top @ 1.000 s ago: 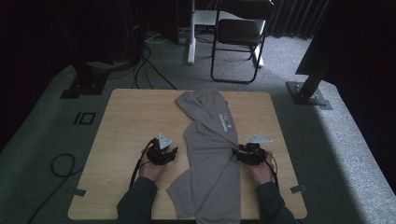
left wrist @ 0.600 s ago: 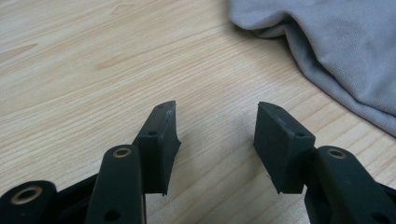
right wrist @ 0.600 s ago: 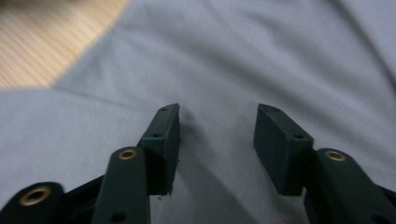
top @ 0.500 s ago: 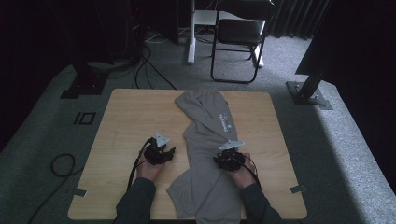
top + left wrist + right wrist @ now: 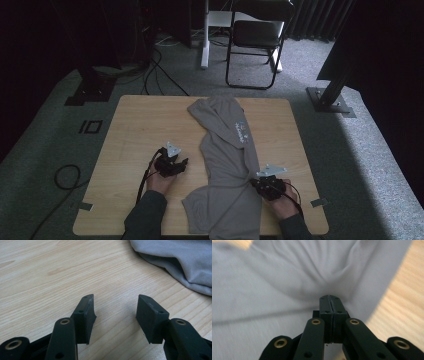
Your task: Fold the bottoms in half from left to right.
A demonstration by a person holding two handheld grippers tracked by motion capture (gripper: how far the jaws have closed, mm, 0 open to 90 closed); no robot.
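Grey T-shirt fabric is pinched at the tips of the right gripper — jaws just pressed together; the left gripper is held spread, the shirt's edge lying beyond its right jaw — untouched.

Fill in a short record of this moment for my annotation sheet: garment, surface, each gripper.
garment: grey shirt, crumpled, lying lengthwise down the middle of the table
surface: wooden table
left gripper: jaws open over bare wood, apart from the shirt
right gripper: jaws have just been closing, now pinched on the shirt's right edge, cloth puckered at the tips
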